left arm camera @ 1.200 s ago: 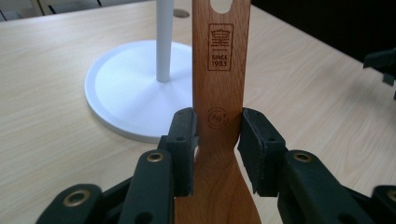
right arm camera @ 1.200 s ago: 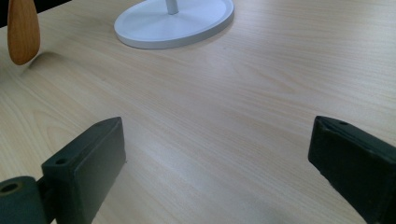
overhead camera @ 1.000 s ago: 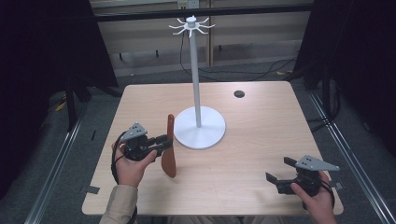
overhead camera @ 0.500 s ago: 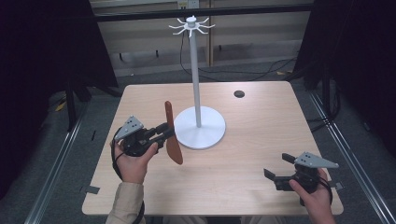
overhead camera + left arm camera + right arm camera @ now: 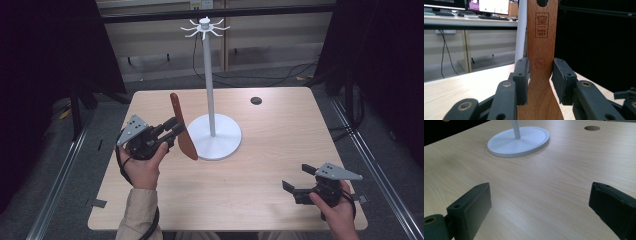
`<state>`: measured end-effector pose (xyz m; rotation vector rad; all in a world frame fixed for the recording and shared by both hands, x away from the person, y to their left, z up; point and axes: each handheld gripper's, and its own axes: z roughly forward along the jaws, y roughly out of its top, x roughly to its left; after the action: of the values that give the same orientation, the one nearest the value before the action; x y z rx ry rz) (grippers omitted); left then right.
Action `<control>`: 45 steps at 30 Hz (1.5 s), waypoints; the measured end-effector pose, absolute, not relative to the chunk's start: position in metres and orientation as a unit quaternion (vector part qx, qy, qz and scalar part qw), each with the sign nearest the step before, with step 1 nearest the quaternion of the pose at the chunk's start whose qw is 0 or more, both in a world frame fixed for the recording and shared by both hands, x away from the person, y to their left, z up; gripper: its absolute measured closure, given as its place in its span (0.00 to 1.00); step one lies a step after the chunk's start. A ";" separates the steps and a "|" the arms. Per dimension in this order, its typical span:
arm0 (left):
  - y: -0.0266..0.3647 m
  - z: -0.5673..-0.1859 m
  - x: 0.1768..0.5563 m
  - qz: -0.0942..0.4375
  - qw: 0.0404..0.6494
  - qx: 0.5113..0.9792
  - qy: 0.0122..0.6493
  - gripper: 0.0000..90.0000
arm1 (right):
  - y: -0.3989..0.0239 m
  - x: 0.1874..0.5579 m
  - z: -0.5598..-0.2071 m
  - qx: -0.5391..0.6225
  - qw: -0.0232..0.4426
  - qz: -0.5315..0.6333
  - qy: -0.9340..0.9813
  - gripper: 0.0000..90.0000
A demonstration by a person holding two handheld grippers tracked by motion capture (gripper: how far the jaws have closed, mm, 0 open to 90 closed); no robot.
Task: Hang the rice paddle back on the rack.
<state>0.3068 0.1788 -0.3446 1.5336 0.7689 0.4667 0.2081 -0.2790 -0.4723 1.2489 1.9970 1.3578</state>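
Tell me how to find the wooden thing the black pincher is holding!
Look at the pale wooden table with the tall white stand rising from a round base. Just left of that base, the left gripper is shut on a reddish-brown wooden spatula. It stands up on end, handle uppermost with a hole near the top, and is the one dark wooden thing there.

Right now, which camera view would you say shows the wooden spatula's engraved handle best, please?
The left gripper view: the wooden spatula fills the centre, its stamped logo readable between the tongs. The high view shows its whole tilted outline, no markings.
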 end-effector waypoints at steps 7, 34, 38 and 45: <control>0.176 -0.333 0.310 0.217 0.646 0.653 0.332 0.74 | -0.278 0.209 -0.471 0.447 0.212 0.491 0.717 0.04; 0.155 -0.294 0.334 0.237 0.660 0.634 0.326 0.74 | -0.277 0.213 -0.471 0.446 0.203 0.498 0.715 0.04; 0.148 -0.288 0.336 0.240 0.659 0.634 0.325 0.74 | -0.278 0.213 -0.472 0.446 0.203 0.500 0.714 0.04; 0.140 -0.280 0.341 0.247 0.659 0.629 0.331 0.74 | -0.279 0.214 -0.471 0.446 0.201 0.501 0.714 0.04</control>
<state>0.3413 0.1399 -0.2805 1.4230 0.7482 0.5581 0.2143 -0.2787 -0.4710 1.2457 1.9944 1.4009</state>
